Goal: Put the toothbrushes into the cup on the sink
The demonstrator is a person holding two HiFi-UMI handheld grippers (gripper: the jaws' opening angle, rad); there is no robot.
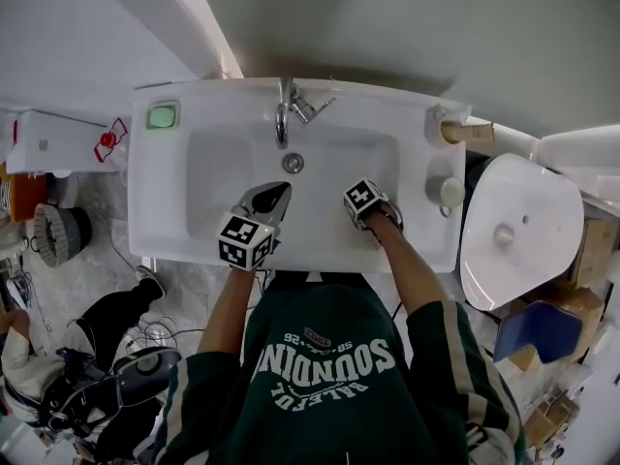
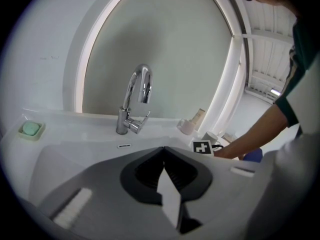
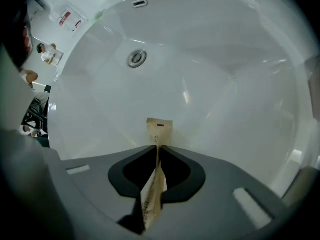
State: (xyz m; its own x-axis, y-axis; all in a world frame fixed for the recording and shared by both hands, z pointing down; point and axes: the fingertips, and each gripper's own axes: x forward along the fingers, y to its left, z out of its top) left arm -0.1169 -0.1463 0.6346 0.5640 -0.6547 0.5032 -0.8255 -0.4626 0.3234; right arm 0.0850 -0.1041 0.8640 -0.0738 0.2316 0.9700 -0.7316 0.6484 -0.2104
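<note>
Packets clamped over the sink [image 1: 194,105].
My right gripper [image 3: 157,146] pinches a tan packet [image 3: 159,129]; my left gripper [image 2: 164,149] clamps a white packet [image 2: 170,196]. The cup [image 2: 185,127] stands at the sink's back right.

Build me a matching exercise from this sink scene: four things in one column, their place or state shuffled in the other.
Things:
1. left hand-held gripper
2. right hand-held gripper
3. soap
4. faucet

Place or state:
A. back middle of the sink
B. shut on a tan packet
C. back left corner of the sink
D. shut on a white packet

Pairs: 1-D, 2-B, 3-C, 4-A
</note>
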